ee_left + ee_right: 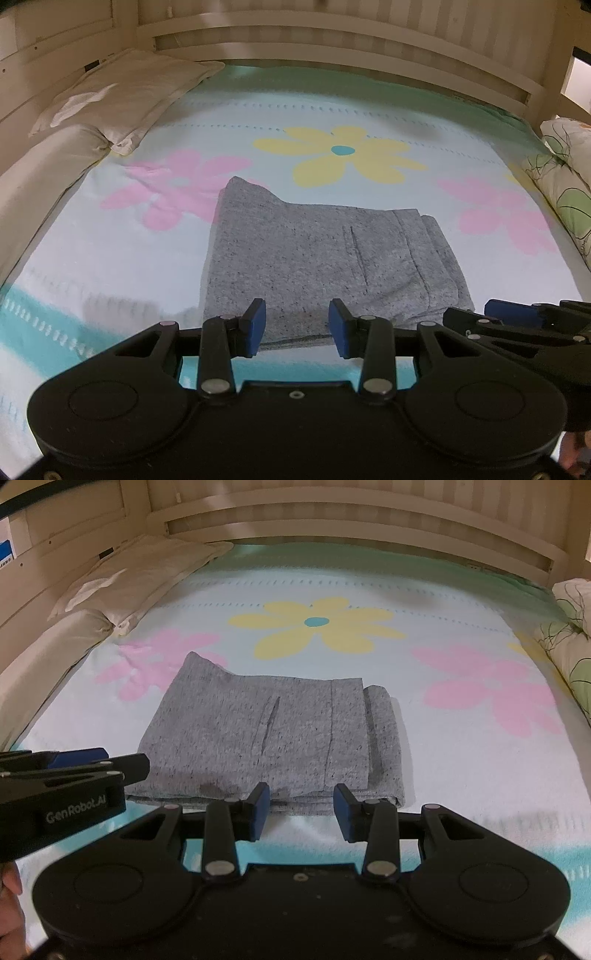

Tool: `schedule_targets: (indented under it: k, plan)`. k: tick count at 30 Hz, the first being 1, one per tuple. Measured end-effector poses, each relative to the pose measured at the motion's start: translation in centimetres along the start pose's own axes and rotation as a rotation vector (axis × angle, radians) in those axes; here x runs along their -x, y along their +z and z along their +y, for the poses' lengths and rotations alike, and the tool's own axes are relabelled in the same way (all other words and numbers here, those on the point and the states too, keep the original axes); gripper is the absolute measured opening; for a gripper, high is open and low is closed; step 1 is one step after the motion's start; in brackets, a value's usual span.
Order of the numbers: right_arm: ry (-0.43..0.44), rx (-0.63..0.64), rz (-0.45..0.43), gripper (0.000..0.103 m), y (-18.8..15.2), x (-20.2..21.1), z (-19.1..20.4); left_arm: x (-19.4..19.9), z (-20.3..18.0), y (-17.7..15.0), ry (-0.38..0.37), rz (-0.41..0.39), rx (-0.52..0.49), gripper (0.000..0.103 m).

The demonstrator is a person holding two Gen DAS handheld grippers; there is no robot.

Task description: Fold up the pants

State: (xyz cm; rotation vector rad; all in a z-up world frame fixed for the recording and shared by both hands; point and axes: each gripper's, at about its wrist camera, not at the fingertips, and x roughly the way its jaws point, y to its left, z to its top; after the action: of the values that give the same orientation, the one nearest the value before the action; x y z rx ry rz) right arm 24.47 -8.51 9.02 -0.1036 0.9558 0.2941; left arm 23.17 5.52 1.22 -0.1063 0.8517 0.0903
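Observation:
Grey heathered pants [314, 258] lie folded into a compact rectangle on the flowered bedsheet, with a pocket slit facing up and thicker folded layers along the right side. In the right wrist view the pants [266, 738] sit just ahead of the fingers. My left gripper [297, 325] hovers over the pants' near edge, open, with only cloth seen behind the gap between its blue pads. My right gripper [301, 808] stands open the same way at the near edge. Each gripper shows in the other's view: the right gripper [517, 314] and the left gripper [92, 764], side by side.
The bedsheet [110, 266] has pink and yellow flowers. Two cream pillows [122, 96] lie along the left side. A floral quilt [561, 184] is bunched at the right edge. A slatted wooden rail [332, 40] closes the far side. Part of a hand [11, 904] shows at lower left.

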Motion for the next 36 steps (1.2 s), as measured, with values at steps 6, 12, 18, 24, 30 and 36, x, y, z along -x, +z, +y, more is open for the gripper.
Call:
schedule_targets:
  k: [6, 12, 18, 24, 30, 36]
  plan:
    - [0.000, 0.004, 0.004, 0.041, -0.06, -0.20, 0.13, -0.07, 0.01, -0.04, -0.001, 0.004, 0.001, 0.048]
    - [-0.001, 0.002, 0.004, 0.041, -0.04, -0.21, 0.17, -0.23, 0.07, -0.05, -0.005, 0.018, -0.004, 0.048]
    - [0.003, 0.007, -0.001, 0.041, -0.13, -0.23, 0.24, -0.28, -0.04, -0.01, -0.002, 0.022, -0.014, 0.048]
    - [0.009, 0.017, -0.002, 0.041, -0.26, -0.24, 0.41, -0.16, -0.25, -0.17, 0.001, 0.020, -0.020, 0.048]
    - [0.010, 0.020, -0.003, 0.041, -0.22, -0.27, 0.52, -0.26, -0.32, -0.16, -0.001, 0.031, -0.024, 0.048]
    - [0.012, 0.025, -0.002, 0.041, -0.19, -0.34, 0.68, -0.27, -0.19, -0.20, -0.006, 0.028, -0.025, 0.048]
